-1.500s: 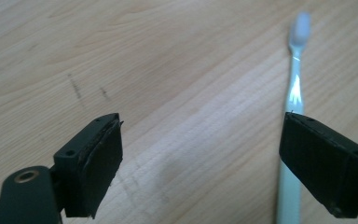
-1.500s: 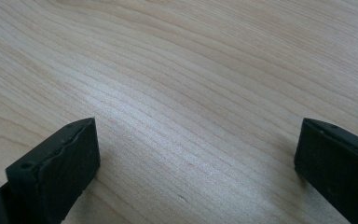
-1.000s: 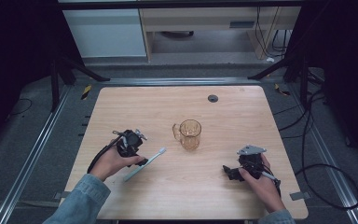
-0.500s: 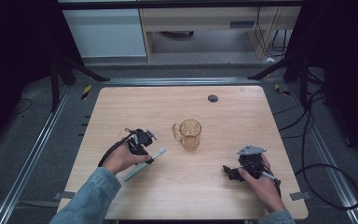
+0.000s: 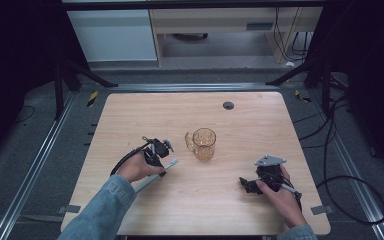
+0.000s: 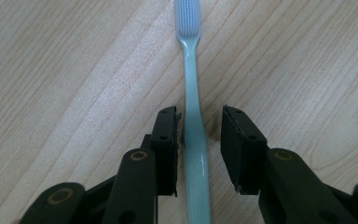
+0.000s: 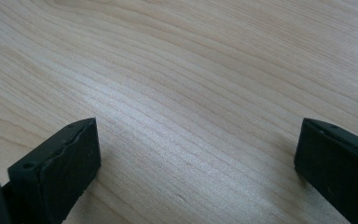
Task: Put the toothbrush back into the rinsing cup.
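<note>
- High view: the person's left hand is holding the left gripper low over the pale wooden table, its tip sitting over a light blue-green toothbrush.
- The toothbrush is lying flat on the table at a slant, its head pointing toward an amber glass mug that is standing upright near the middle of the table, just apart from the brush.
- The right hand is resting the right gripper on the table near the front right corner, well apart from the mug and the toothbrush; a grey three-cornered plate is sitting on top of it.
- A small dark round disc is lying near the far edge of the table.
- Left gripper view: the left gripper is straddling the toothbrush, whose handle is running up between the two black jaws with the bristled head beyond them.
- The jaws have just been closing; the one on the left of this view is lying right against the handle, while a narrow strip of wood is showing between the handle and the other, so they are not yet pinching it.
- Right gripper view: the right gripper is standing with its jaws spread wide over bare table, nothing lying between them.
</note>
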### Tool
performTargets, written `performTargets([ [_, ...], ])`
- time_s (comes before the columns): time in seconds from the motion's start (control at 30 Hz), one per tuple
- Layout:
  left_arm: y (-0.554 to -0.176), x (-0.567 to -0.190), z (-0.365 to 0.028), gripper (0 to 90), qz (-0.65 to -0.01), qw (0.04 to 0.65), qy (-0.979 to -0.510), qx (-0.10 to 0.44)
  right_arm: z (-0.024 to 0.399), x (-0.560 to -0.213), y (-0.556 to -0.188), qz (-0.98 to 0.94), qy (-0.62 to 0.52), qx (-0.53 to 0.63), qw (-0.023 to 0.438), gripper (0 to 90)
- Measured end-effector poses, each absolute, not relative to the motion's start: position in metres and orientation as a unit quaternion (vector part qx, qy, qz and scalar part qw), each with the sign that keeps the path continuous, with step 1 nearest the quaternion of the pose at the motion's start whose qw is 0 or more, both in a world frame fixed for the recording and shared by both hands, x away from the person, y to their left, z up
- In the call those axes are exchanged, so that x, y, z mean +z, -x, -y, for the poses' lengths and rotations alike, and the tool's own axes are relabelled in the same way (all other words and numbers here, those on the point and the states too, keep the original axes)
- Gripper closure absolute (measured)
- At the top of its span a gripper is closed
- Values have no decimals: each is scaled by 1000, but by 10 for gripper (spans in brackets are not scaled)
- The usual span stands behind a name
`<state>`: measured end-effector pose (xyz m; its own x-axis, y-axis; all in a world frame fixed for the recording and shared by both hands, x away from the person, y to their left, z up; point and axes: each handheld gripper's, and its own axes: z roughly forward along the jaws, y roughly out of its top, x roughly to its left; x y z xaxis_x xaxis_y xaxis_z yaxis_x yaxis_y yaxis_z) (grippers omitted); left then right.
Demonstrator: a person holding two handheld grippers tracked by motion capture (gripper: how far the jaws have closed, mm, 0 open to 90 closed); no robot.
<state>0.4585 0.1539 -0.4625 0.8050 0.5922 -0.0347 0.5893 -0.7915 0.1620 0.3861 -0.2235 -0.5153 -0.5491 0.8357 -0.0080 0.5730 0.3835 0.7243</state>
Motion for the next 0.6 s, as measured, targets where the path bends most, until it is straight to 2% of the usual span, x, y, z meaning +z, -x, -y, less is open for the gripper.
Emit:
performTargets([
  [0.6,-459,-462,-150,754,-304,64,-950,24,224,-514,-385,-809,-439,347,181,7],
])
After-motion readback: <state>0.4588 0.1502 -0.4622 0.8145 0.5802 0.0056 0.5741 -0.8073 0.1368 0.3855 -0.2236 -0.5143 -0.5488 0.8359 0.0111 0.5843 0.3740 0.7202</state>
